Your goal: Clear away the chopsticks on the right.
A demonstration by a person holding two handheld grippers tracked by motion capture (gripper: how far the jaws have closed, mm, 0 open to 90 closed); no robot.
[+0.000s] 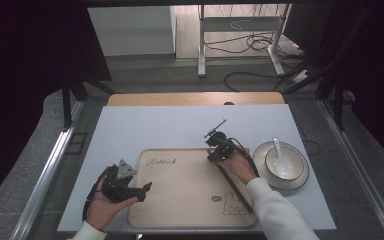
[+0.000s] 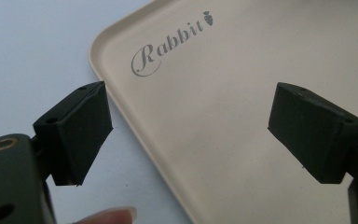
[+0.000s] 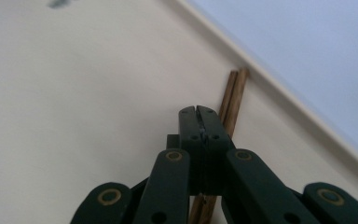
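Pale tabletop (image 1: 180, 125) under the tray (image 1: 180, 200): keep your right gripper (image 3: 199, 112) clamped on the chopsticks (image 3: 233, 100) (right of frame) and lower them flat, left gripper (image 2: 191, 126) spread idle.

Left tongs (image 2: 189, 133) gape wide and level; right tongs (image 3: 199, 112) are clamped together, angled downward

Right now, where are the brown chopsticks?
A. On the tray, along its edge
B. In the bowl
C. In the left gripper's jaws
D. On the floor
A: the chopsticks lie on the beige tray beside its raised rim, under the right gripper; the bowl holds a spoon instead.
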